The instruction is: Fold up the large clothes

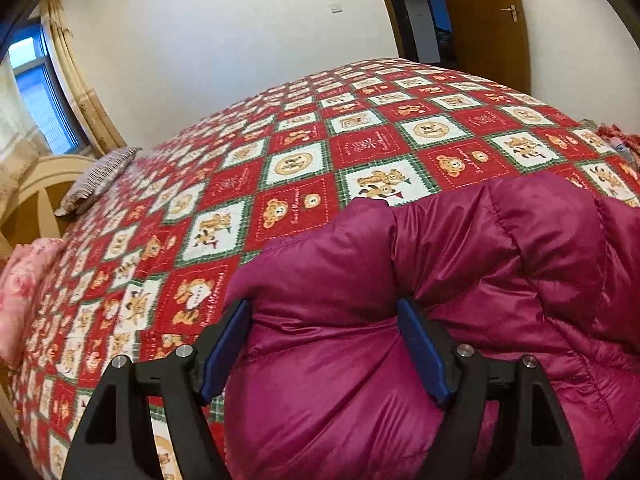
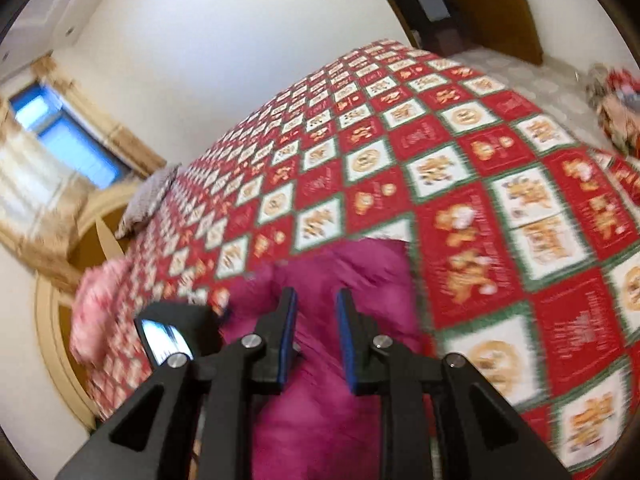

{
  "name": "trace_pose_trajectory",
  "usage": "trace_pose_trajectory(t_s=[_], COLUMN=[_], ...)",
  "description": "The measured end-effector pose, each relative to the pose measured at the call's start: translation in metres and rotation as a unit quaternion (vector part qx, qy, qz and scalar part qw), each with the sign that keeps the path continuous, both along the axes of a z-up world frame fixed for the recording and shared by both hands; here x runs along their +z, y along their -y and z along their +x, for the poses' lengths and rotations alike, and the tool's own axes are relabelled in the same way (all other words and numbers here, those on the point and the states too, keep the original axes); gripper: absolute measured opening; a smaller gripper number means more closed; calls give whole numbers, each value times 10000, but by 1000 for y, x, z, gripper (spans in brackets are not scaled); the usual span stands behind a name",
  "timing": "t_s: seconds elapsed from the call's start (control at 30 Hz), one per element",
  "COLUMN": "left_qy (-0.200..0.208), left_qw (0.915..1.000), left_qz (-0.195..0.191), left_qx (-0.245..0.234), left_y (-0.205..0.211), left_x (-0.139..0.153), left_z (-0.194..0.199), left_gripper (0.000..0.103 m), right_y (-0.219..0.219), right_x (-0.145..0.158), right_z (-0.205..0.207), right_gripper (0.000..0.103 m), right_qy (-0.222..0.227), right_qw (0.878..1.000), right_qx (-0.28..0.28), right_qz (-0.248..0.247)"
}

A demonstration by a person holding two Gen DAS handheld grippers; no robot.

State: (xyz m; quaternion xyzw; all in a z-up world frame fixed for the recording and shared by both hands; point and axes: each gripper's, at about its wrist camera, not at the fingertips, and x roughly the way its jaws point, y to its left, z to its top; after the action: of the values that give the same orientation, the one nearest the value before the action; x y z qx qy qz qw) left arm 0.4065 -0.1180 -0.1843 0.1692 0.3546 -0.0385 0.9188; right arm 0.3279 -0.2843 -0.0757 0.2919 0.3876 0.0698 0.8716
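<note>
A puffy magenta down jacket (image 1: 440, 260) lies bunched on a bed with a red, white and green teddy-bear quilt (image 1: 300, 160). My left gripper (image 1: 322, 304) stands wide apart low over the jacket's near edge. A thick bulge of the fabric fills the space between its blue pads (image 1: 224, 344), and I see no pinch. In the blurred right wrist view the same jacket (image 2: 360, 272) lies below my right gripper (image 2: 316, 292). Its jaws stand a narrow gap apart, above the cloth, with nothing between them.
A striped pillow (image 1: 96, 180) and a pink floral cloth (image 1: 20, 292) lie at the bed's left end by a cream headboard. A brown door (image 1: 488, 20) stands at the far right. Red clutter (image 2: 616, 112) sits on the floor beyond the bed. A black device with a lit screen (image 2: 164, 340) shows left of the right gripper.
</note>
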Motion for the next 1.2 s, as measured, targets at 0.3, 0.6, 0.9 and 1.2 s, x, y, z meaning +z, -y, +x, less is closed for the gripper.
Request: trace_pose_trajectory(t_s=[0.3, 0.6, 0.9, 1.2], left_qy=[1, -273, -528, -849], left_qw=[10000, 9980, 9916, 9918], left_qz=[-60, -554, -1179, -895], left_qx=[-1, -110, 95, 328], left_y=[-2, -12, -29, -13], left_x=[0, 6, 12, -17], left_z=[1, 6, 50, 79], left_gripper=[77, 77, 91, 97], right_y=[-18, -13, 1, 12], right_x=[-70, -106, -122, -130], right_z=[29, 44, 41, 42], right_gripper=[19, 20, 13, 8], right_qy=[-400, -268, -301, -264], right_qw=[9923, 9907, 9955, 9967], right_qx=[-714, -475, -559, -721], right_qz=[-935, -1247, -699, -281])
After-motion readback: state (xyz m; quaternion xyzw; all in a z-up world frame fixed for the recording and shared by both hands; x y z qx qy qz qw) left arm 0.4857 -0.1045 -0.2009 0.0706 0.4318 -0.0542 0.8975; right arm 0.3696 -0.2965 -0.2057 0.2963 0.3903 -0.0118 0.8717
